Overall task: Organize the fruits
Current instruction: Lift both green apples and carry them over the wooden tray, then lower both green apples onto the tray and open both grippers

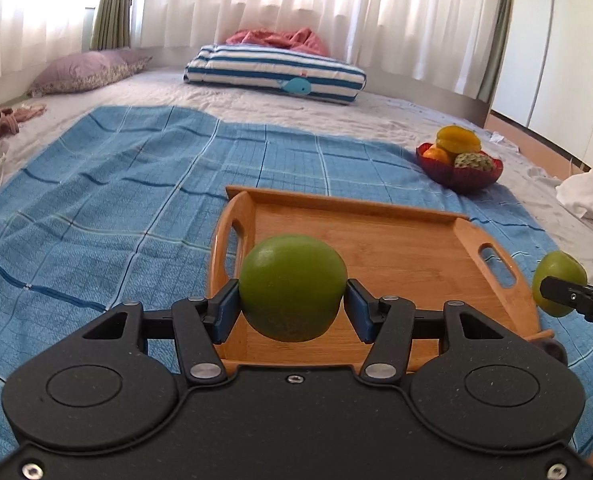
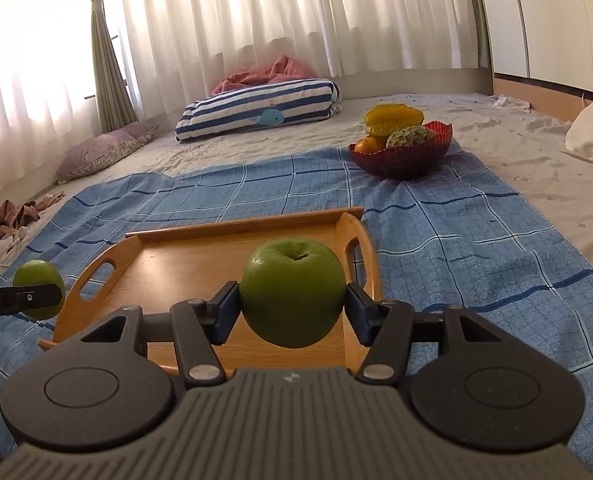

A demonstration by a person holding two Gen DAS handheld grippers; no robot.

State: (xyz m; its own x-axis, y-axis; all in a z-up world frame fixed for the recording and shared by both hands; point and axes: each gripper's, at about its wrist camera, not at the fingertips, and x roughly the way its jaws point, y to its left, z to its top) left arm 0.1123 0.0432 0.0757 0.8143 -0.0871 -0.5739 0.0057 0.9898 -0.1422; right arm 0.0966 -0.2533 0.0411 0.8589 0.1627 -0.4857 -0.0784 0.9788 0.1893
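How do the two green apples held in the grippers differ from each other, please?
The left gripper's apple shows only smooth skin to its camera, while the right gripper's apple shows its stem dimple, tilted toward the lens. The left gripper's apple hangs over the wooden tray's left end, the right gripper's apple over its right end. Both are green, alike in size, clamped at their sides and held above the tray.

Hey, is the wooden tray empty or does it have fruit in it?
Empty. The wooden tray shows bare board; both green apples are held above it.
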